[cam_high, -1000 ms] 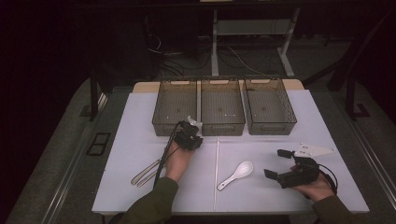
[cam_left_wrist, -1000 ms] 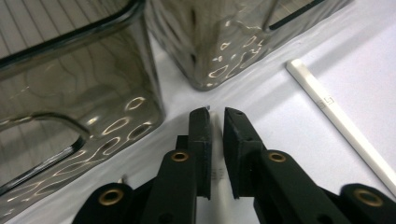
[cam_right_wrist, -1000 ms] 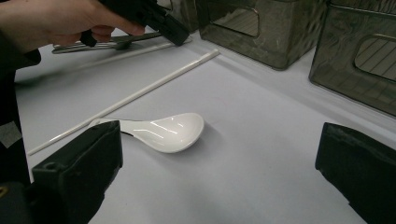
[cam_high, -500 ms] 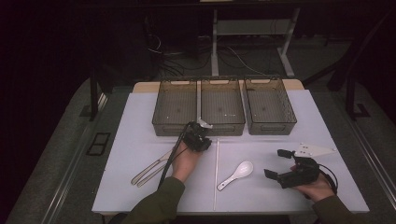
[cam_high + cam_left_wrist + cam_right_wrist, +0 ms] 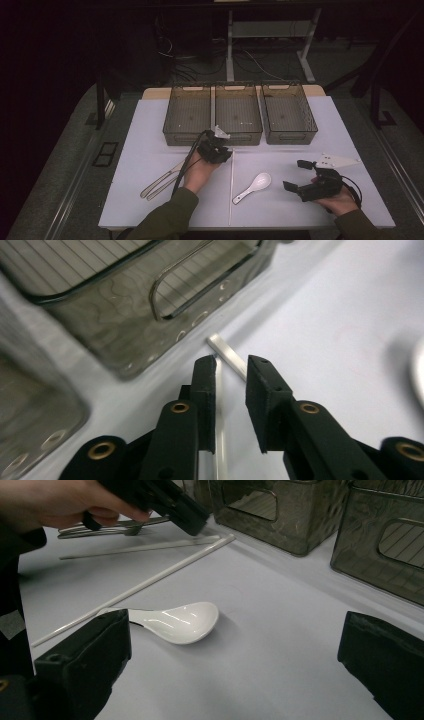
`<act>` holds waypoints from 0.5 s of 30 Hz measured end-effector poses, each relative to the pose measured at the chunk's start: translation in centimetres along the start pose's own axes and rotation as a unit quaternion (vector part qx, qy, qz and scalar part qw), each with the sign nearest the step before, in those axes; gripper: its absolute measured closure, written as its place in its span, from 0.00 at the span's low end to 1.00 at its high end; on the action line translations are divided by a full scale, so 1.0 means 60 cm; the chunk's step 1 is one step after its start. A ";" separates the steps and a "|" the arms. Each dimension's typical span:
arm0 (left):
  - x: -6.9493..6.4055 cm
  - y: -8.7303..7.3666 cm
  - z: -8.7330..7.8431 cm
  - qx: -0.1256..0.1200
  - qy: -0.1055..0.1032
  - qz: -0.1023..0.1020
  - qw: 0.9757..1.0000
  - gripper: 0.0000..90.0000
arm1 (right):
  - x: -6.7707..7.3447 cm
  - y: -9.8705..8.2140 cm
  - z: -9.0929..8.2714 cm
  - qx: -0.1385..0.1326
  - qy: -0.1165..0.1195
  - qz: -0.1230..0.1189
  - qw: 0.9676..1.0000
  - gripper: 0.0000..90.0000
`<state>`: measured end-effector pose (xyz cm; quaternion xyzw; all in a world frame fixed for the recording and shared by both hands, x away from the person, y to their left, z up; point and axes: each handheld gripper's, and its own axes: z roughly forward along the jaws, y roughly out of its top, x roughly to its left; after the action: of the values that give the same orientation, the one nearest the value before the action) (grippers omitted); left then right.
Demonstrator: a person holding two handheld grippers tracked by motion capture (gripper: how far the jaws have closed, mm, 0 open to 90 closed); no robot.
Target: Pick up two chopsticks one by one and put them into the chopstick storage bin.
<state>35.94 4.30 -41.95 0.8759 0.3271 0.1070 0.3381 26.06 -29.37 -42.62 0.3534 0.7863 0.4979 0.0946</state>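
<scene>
On the white table (image 5: 150, 150), three dark, see-through bins are set side by side along the far edge: a left bin (image 5: 186, 116), a middle bin (image 5: 238, 115) and a right bin (image 5: 289, 114), their walls close together. Nearer the person, metal tongs (image 5: 161, 181) are laid at the left, a long white chopstick (image 5: 232, 185) is laid almost straight toward the person at the centre, and a white ceramic spoon (image 5: 254, 186) is laid just right of it, bowl toward the bins. The left gripper (image 5: 218, 150) is held low over the table just in front of the gap between the left and middle bins, at the far end of the chopstick. In the left gripper view its jaws are seen to stand a narrow gap apart, having just been opening; the flat end of a chopstick (image 5: 229, 356) is seen past the jaw tips and a thin white length runs down beside the left jaw, but no pad is seen pressing on either, so the tool is recorded as released. The right gripper (image 5: 305, 176) is held near the right front of the table, well apart from the spoon, its jaws spread wide with nothing between them; in the right gripper view the spoon (image 5: 175, 621) is seen lying ahead, between the two jaws' lines of sight
</scene>
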 end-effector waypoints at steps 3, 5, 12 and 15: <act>-0.004 -0.018 -0.033 -0.021 -0.022 0.005 1.000 0.79 | 0.001 0.000 0.000 0.000 0.000 0.000 1.000 0.01; -0.006 -0.035 -0.054 -0.026 -0.029 0.009 0.999 0.79 | 0.001 0.000 0.000 0.001 0.000 -0.001 1.000 0.01; -0.004 -0.103 -0.089 -0.042 -0.034 0.019 0.998 0.78 | 0.001 0.000 0.002 0.001 0.002 -0.004 1.000 0.01; 0.000 -0.111 -0.084 -0.038 -0.026 0.014 0.999 0.79 | 0.001 0.000 0.002 0.001 0.002 -0.004 1.000 0.01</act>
<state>30.53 10.65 -42.61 0.8691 0.3019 0.1010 0.3785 26.06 -29.25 -42.65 0.3499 0.7884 0.4970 0.0946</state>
